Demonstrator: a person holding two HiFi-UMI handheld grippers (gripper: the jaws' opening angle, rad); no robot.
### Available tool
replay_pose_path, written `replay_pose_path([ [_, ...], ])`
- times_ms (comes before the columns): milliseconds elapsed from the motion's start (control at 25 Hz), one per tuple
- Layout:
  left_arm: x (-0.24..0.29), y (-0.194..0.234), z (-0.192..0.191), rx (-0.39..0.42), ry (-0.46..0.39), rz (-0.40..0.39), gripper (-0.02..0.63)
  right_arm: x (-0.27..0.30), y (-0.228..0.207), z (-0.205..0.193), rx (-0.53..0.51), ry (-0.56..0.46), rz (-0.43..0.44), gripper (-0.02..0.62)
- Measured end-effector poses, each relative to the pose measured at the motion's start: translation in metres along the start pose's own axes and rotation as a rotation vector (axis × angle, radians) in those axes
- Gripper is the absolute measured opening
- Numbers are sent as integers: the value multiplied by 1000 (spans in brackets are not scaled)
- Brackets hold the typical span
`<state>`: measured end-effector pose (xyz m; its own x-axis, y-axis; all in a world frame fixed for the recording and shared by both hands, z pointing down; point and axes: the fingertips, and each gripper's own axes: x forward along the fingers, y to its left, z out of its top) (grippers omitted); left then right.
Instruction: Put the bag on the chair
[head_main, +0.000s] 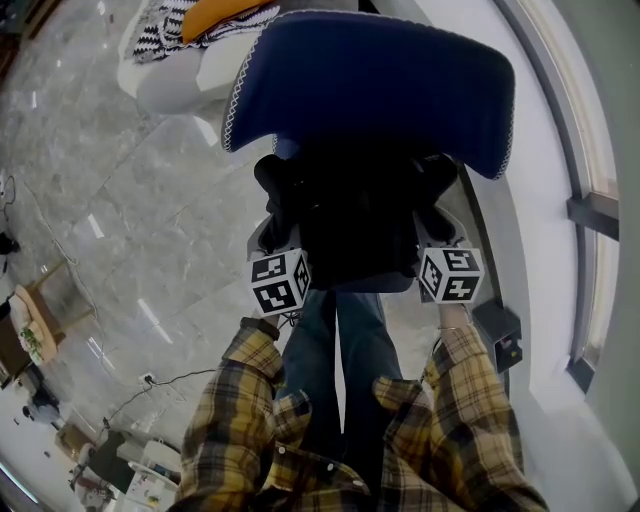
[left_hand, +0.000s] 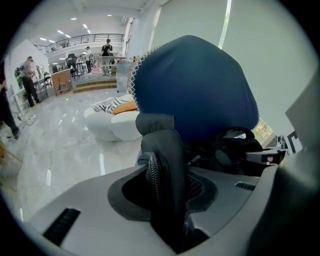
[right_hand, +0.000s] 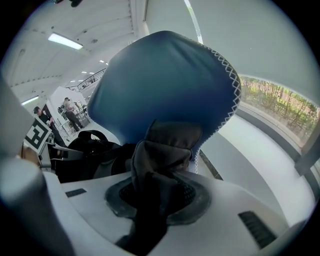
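Bag: a black fabric bag (head_main: 355, 225) lies at the middle of the head view, directly in front of and below the chair's backrest. The seat under it is hidden, so contact with the seat cannot be seen.
Chair: a chair with a dark blue padded backrest edged in white zigzag stitching (head_main: 370, 85) stands at 12 o'clock from the person. The backrest fills the upper part of both gripper views.
Left gripper: the left gripper (left_hand: 170, 195) is at the bag's 8 o'clock, with its black-and-white marker cube (head_main: 278, 282) facing up.
Left fingers: the grey fingers (left_hand: 90, 205) are spread. A black zip-edged strap (left_hand: 165, 150) of the bag stands upright between them. A dark gap shows on the strap's left side, so it is not pinched.
Right gripper: the right gripper (right_hand: 155, 200) is at the bag's 4 o'clock, with its own marker cube (head_main: 450, 275) tilted towards the person.
Right fingers: the pale fingers (right_hand: 230, 210) are spread. A crumpled black fold (right_hand: 165, 145) of the bag rises loosely between them.
Person: yellow-and-brown plaid sleeves (head_main: 240, 400) and blue jeans (head_main: 320, 350) show at 6 o'clock.
Floor: a glossy grey marble floor (head_main: 110, 200) runs from 7 to 11 o'clock.
Sofa: a white rounded sofa (head_main: 170, 85) stands at 11 o'clock. It carries a black-and-white zigzag cushion (head_main: 160, 30) and an orange cushion (head_main: 225, 12).
Window: a curved white window frame (head_main: 590, 200) is at 3 o'clock.
Background: distant people (left_hand: 107, 49) stand across the hall in the left gripper view.
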<state>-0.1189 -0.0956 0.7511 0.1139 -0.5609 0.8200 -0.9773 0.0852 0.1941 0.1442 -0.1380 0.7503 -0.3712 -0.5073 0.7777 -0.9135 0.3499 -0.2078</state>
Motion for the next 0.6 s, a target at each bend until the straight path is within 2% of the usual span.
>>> replay_pose_path([
  [600, -1, 0, 2, 19, 29, 9, 132, -2, 3, 2, -5, 42, 9, 106],
])
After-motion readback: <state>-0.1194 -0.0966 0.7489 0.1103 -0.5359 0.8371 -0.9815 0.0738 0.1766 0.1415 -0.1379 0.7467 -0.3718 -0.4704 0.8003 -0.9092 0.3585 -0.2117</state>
